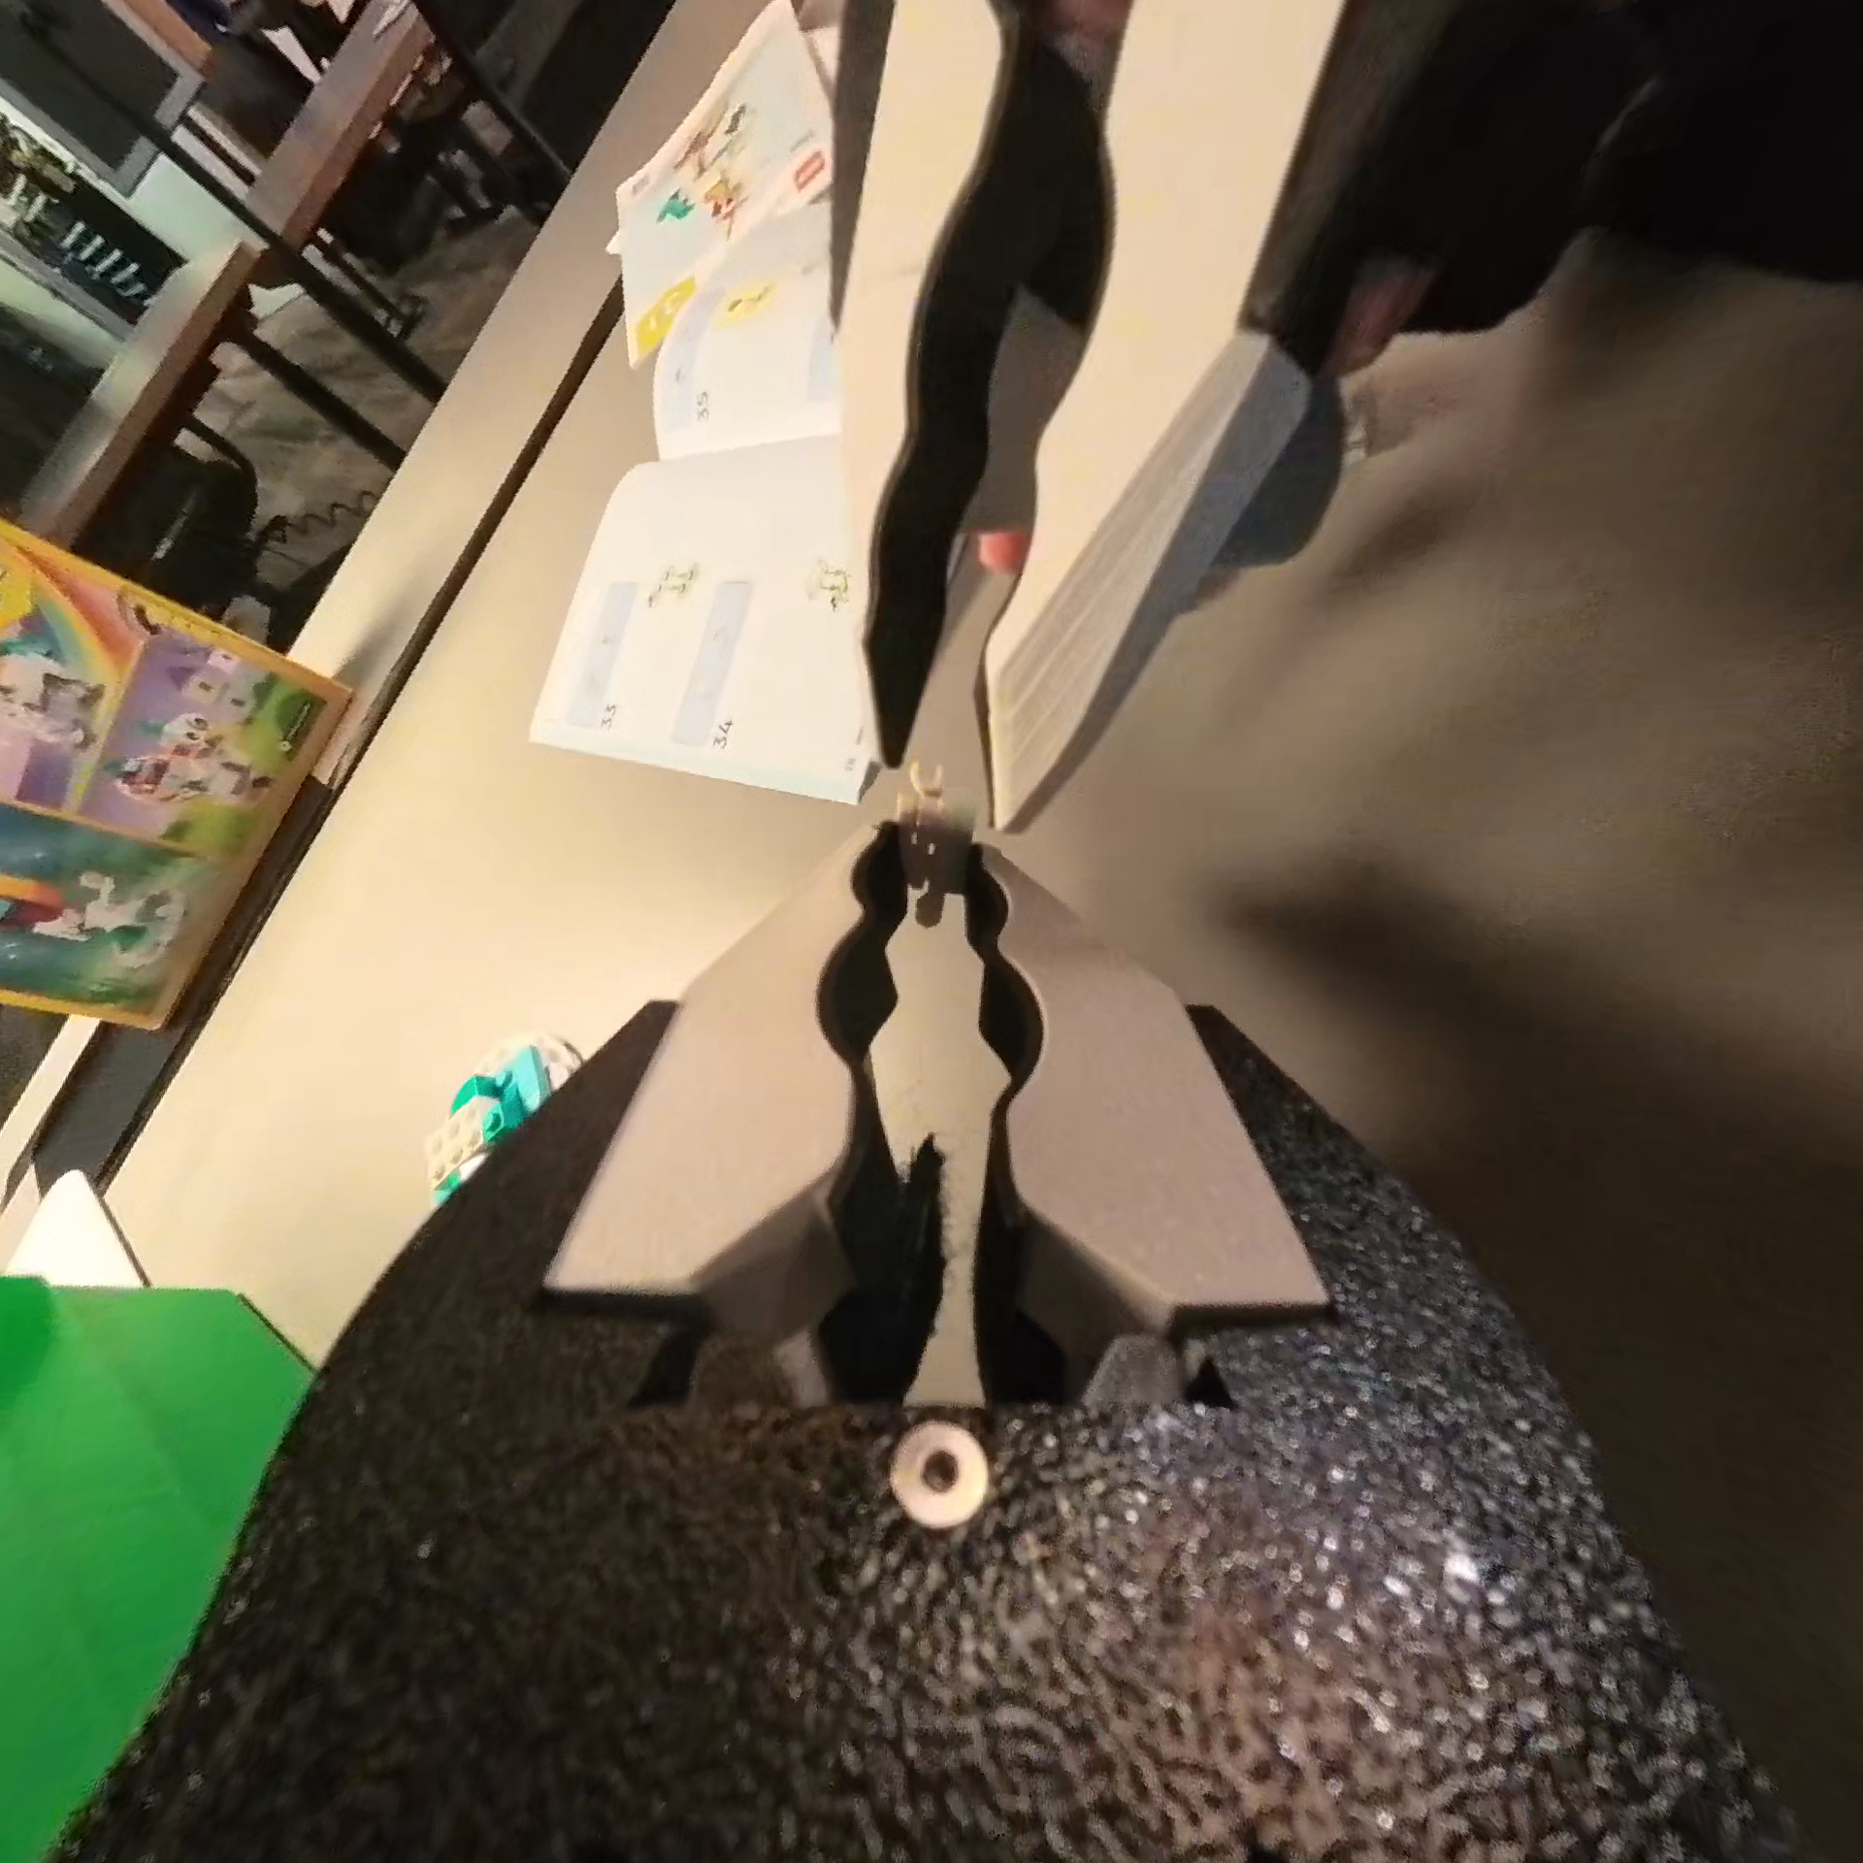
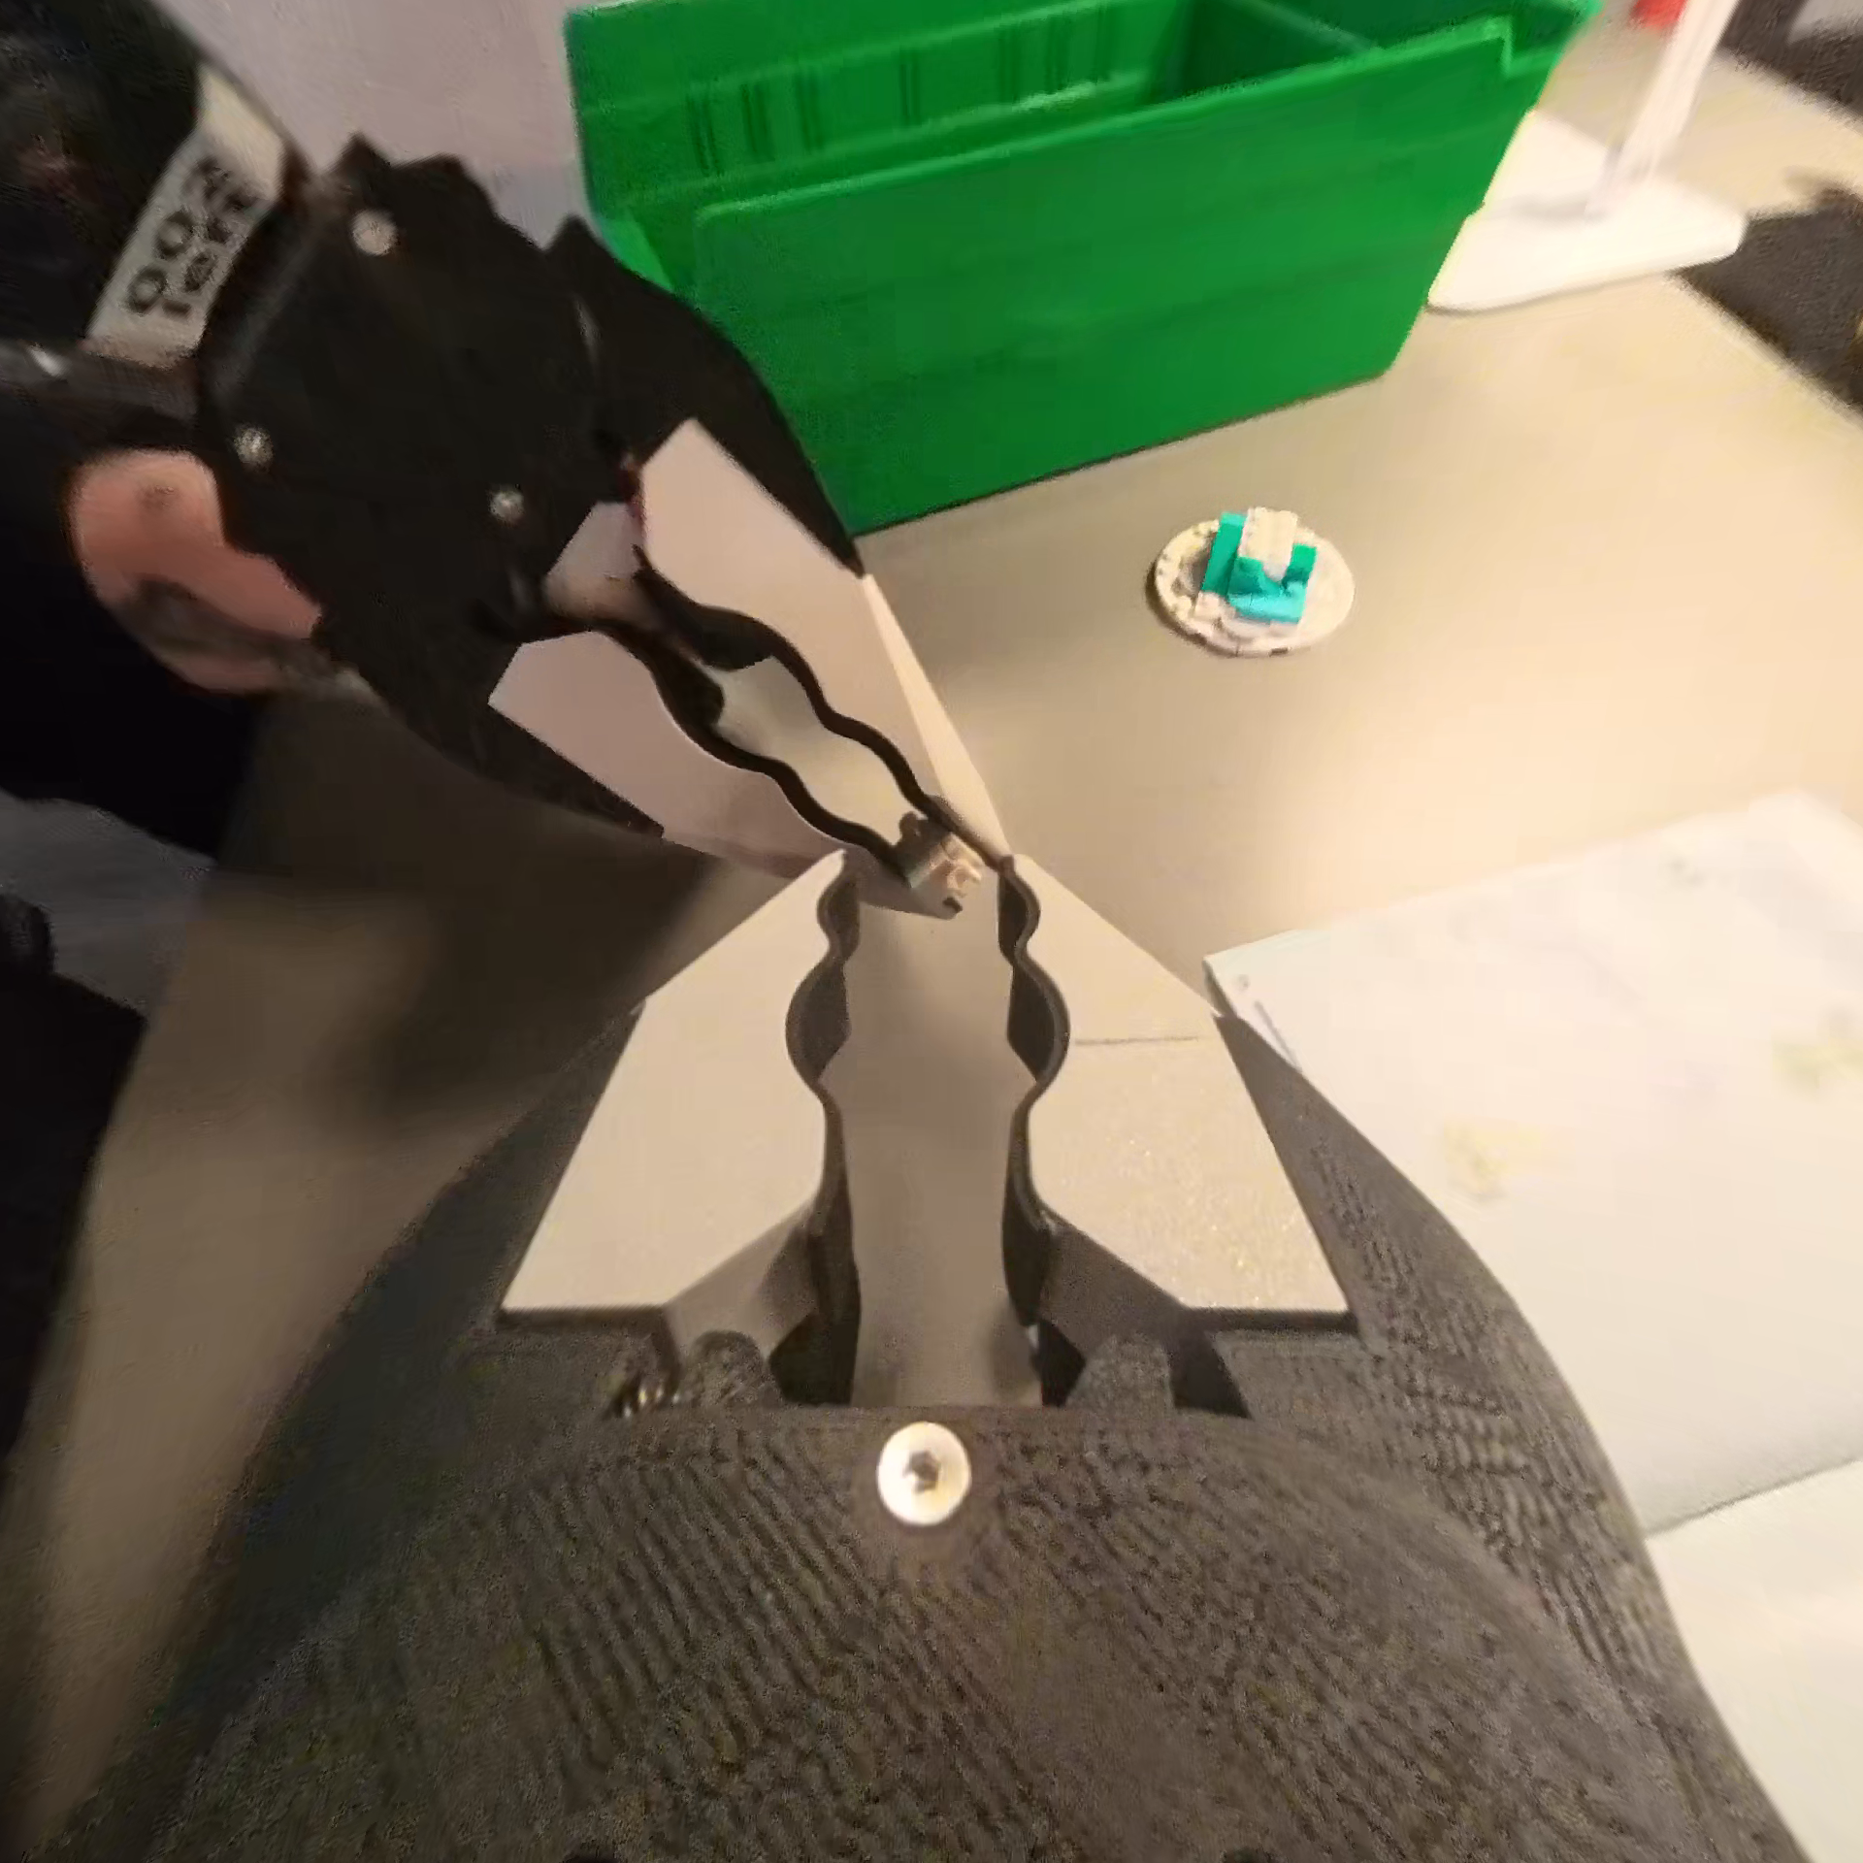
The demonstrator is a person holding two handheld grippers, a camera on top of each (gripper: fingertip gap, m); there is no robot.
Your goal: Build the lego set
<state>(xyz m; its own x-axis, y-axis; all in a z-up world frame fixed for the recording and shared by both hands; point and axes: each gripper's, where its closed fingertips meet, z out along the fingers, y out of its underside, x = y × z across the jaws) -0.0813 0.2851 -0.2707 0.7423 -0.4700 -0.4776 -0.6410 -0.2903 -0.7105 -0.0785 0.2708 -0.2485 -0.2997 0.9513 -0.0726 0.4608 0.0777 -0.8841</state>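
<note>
Beige tabletop carries a green bin, an open booklet and a teal-and-white lego build. Above it, the left gripper pinches a small pale lego piece. The right gripper meets it tip to tip, its fingers parted around that piece.

dim and warm yellow all over. big soft shadows on the tabletop. lots of blur on the far tongs and the green bin. bent and stretched at the edges. tiny sparkles up close.

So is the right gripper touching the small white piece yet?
Cannot tell: in the right wrist view the small white piece, pinched by the left gripper, sits between the right gripper fingers, contact blurred.
</note>
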